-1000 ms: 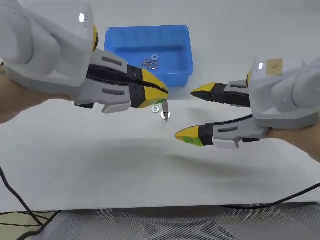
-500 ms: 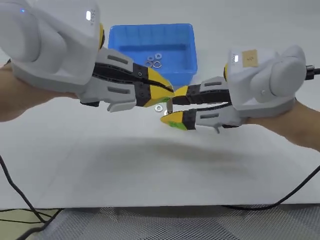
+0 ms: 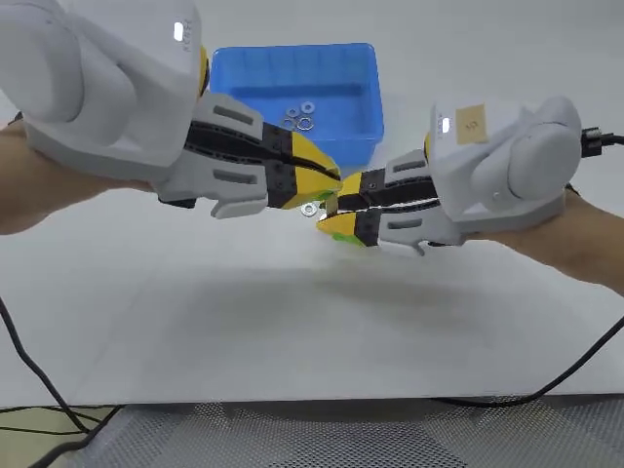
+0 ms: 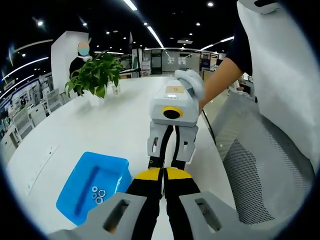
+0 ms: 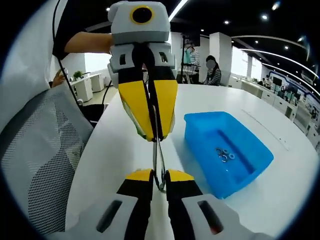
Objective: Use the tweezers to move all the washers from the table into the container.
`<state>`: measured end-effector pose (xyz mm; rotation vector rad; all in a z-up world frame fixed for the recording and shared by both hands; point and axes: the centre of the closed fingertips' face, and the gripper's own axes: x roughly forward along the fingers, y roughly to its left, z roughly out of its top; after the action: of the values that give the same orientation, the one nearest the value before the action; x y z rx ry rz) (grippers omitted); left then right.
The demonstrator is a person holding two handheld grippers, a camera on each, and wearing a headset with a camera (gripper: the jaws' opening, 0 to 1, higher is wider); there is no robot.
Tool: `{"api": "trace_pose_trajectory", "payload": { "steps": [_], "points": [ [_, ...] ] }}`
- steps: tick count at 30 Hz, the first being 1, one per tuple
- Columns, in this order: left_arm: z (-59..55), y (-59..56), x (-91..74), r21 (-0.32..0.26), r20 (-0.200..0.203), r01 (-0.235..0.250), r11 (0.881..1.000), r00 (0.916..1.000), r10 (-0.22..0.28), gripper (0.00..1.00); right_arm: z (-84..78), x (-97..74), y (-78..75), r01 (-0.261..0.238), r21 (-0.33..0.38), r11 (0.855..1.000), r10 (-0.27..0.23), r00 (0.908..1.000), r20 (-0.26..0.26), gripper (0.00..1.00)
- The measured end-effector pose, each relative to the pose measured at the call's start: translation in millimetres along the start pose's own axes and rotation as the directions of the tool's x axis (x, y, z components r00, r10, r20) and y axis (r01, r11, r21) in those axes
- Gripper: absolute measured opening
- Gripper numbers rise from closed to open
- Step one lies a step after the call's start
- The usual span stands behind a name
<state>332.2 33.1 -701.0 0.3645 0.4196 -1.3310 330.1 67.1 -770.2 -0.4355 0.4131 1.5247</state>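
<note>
My left gripper (image 3: pixel 330 181) is shut on thin metal tweezers (image 5: pixel 157 145), which point down at the white table. My right gripper (image 3: pixel 338 218) faces it from the right, its jaws pressed together on the tweezers' lower part. A small washer (image 3: pixel 309 209) lies on the table right beside the tweezers' tip. Behind stands the blue container (image 3: pixel 244 70) with several washers (image 3: pixel 300 118) inside. In the left gripper view my left gripper (image 4: pixel 163 176) meets the right gripper head-on. The right gripper view has my right gripper (image 5: pixel 159 177) around the tweezers, with the container (image 5: pixel 245 165) to the right.
The white table (image 3: pixel 195 322) stretches wide around the work; its front edge runs along the bottom, above a grey mesh surface (image 3: pixel 312 439). A black cable (image 3: pixel 575 366) trails off at the right. A potted plant (image 4: pixel 95 75) stands far back on the table.
My right gripper has swung left to the tweezers and its wide-open jaws have shut on them. The left gripper has stayed nearly still.
</note>
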Motion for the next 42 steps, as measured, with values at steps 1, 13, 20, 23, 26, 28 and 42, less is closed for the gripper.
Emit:
{"api": "trace_pose_trajectory", "payload": {
  "steps": [1,13,20,23,26,28,42],
  "points": [
    [0.1,-0.4,0.2,0.0,-0.001,0.001,1.0,1.0,-0.001,0.05,0.0,-0.2,0.0,0.0,-0.003,1.0,0.0,1.0,0.0,0.11],
    [7.6,4.2,-1.1,-0.037,0.042,-0.053,0.998,0.9976,0.055,0.14,0.6,-0.8,0.3,-0.001,0.007,1.0,0.001,0.9998,0.02,0.09],
    [12.7,2.5,-17.4,-0.024,0.061,-0.072,0.997,0.9954,0.073,0.22,2.6,-2.6,1.0,0.009,0.019,1.0,-0.009,0.9998,0.02,0.09],
    [9.5,-3.1,-24.8,-0.029,0.06,-0.083,0.996,0.9946,0.084,0.25,7.4,-5.4,-0.1,0.016,0.024,1.0,-0.016,0.9996,0.025,0.09],
    [7.3,2.5,-34.4,-0.031,0.071,-0.162,0.986,0.9838,0.164,0.39,14.3,-7.5,-2.3,0.023,0.028,0.999,-0.024,0.9992,0.031,0.09],
    [5.4,2.9,-41.7,-0.047,0.079,-0.189,0.981,0.9782,0.192,0.47,18.0,-8.1,-3.0,0.027,0.028,0.999,-0.028,0.9991,0.03,0.09],
    [-1.8,24.4,-89.9,-0.107,0.117,-0.39,0.915,0.9087,0.401,0.88,64.3,-22.4,-9.1,0.032,-0.053,0.998,-0.03,0.9988,0.04,0.09]
  ]
}}
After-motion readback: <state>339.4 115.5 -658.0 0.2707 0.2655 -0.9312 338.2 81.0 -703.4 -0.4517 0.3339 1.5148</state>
